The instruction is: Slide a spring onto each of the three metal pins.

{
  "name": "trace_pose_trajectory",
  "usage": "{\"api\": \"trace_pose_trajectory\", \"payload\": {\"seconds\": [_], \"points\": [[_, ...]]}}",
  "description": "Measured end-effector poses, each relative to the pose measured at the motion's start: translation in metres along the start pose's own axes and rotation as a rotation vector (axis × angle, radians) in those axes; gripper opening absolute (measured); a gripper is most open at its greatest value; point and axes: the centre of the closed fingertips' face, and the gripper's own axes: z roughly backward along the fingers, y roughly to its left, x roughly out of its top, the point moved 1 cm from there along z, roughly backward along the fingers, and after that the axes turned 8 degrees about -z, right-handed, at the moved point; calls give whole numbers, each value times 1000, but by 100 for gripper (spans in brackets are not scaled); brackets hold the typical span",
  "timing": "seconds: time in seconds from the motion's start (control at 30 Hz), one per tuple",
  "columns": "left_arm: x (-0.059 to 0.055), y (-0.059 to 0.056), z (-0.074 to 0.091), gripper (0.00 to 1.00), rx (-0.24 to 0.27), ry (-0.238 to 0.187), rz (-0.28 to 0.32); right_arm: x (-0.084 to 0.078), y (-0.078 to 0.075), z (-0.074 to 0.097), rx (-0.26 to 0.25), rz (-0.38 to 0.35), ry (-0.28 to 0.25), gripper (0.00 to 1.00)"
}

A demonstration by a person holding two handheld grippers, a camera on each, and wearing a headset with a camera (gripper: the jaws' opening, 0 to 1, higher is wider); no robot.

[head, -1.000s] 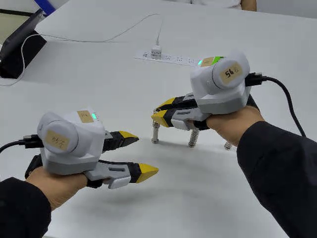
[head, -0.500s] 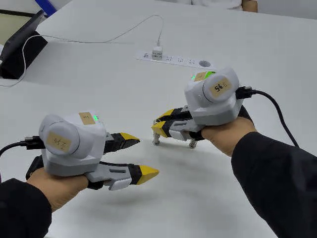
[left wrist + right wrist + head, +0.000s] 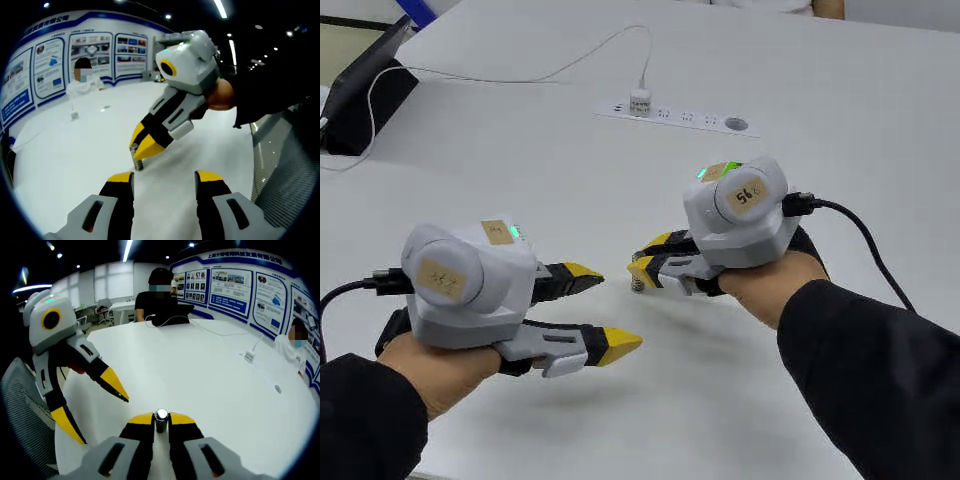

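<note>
pin (image 3: 638,284): stands upright on the white table (image 3: 520,170), long axis vertical, with coils of a spring (image 3: 136,163) round its lower part
right gripper (image 3: 642,264): directly over the pin, jaws almost together and pinching its top from both sides
left gripper (image 3: 606,308): left of the pin and apart from it, jaws wide, holding nothing
nearer hand: the right
coming move: probably straight down along the pin
room: bare table all round the pin; power strip (image 3: 670,114) well beyond it
</note>
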Motion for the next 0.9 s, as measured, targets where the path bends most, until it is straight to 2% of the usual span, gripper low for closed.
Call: {"api": "trace_pose_trajectory", "payload": {"seconds": [0.27, 0.4, 0.67, 0.9], "points": [[1, 0, 0, 50, 2, -1, 0, 2, -1, 1, -1, -9, -3, 12], [2, 0, -1, 50, 0, -2, -1, 5, 0, 3, -7, -12, -15, 16], [6, 1, -1, 51, 8, -10, -1, 10, 0, 17, -29, -11, -47, 21], [8, 3, 0, 52, 16, -15, 1, 6, 3, 30, -32, -25, -66, 24]]}}
